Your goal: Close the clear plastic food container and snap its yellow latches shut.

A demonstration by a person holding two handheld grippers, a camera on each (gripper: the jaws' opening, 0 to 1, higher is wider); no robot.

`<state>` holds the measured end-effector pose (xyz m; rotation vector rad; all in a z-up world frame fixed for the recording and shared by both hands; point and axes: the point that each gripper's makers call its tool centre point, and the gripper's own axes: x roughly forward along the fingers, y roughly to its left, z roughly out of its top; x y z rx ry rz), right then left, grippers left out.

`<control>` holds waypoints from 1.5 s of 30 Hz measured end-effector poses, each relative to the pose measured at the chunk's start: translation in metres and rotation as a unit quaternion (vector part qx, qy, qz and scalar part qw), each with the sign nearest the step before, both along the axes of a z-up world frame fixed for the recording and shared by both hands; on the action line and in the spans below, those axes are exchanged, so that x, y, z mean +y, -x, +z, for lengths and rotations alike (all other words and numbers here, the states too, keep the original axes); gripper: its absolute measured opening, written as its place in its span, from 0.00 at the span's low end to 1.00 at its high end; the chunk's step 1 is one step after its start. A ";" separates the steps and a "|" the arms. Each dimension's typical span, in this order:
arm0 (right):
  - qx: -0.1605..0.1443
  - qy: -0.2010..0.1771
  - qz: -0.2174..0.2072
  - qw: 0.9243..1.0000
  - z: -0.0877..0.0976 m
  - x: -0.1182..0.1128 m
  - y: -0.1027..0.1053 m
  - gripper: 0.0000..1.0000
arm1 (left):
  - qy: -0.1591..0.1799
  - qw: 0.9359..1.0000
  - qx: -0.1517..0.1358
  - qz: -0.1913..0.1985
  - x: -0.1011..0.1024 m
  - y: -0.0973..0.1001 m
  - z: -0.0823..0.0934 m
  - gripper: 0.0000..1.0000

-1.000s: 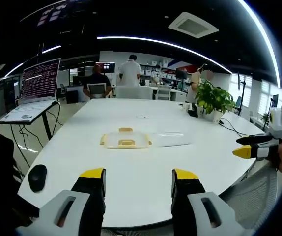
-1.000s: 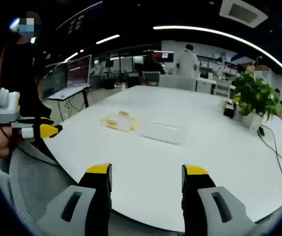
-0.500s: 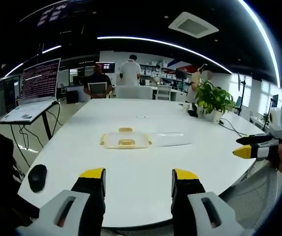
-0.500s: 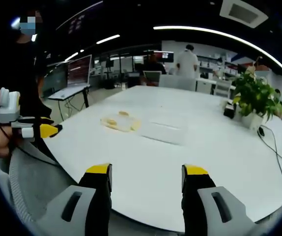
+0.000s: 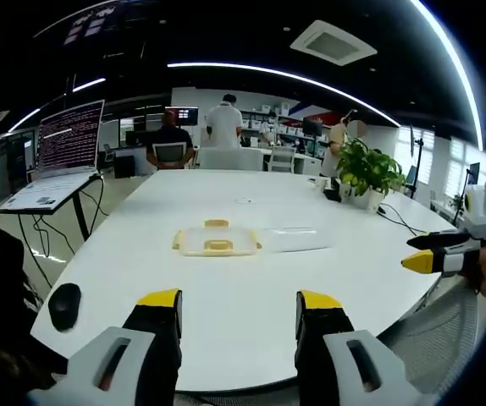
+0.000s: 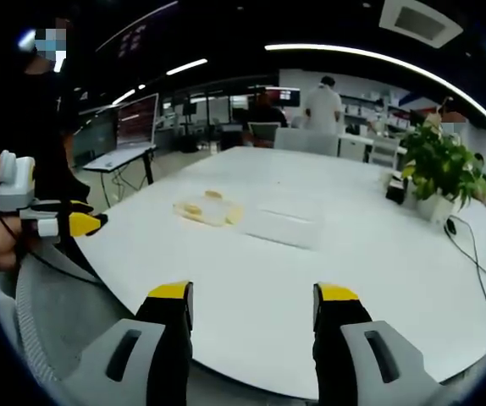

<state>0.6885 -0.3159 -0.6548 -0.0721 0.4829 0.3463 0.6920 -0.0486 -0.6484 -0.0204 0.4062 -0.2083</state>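
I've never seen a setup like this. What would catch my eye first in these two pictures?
Probably the big white table with a lid with yellow latches near its middle and a clear container lying just beside it. Next, the yellow-tipped jaws of the left gripper and right gripper, standing apart and holding nothing, short of the table's near edge. A leafy potted plant stands towards the far right of the table.
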 end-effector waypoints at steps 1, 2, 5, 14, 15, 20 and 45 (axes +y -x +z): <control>0.000 0.000 0.000 1.000 0.000 0.000 0.000 0.54 | 0.000 1.000 0.000 0.000 0.000 0.000 0.000 0.48; 0.000 0.000 -0.001 1.000 0.000 0.000 0.000 0.54 | 0.000 1.000 0.000 0.000 0.000 0.000 0.000 0.48; 0.000 0.000 -0.001 1.000 0.000 0.000 0.001 0.54 | 0.001 1.000 0.001 -0.001 0.000 0.000 0.000 0.48; -0.001 0.001 -0.001 1.000 0.000 0.000 0.001 0.54 | 0.001 1.000 0.002 -0.001 0.000 0.001 -0.001 0.48; -0.001 0.001 -0.001 1.000 0.000 0.000 0.001 0.54 | 0.001 1.000 0.001 -0.001 0.000 0.001 -0.001 0.48; 0.000 0.001 0.000 1.000 -0.001 0.000 0.002 0.54 | 0.001 1.000 0.001 0.000 0.000 0.001 -0.001 0.48; 0.030 -0.002 0.028 0.999 0.001 0.012 -0.018 0.54 | -0.004 0.999 0.021 -0.043 -0.002 -0.025 0.006 0.50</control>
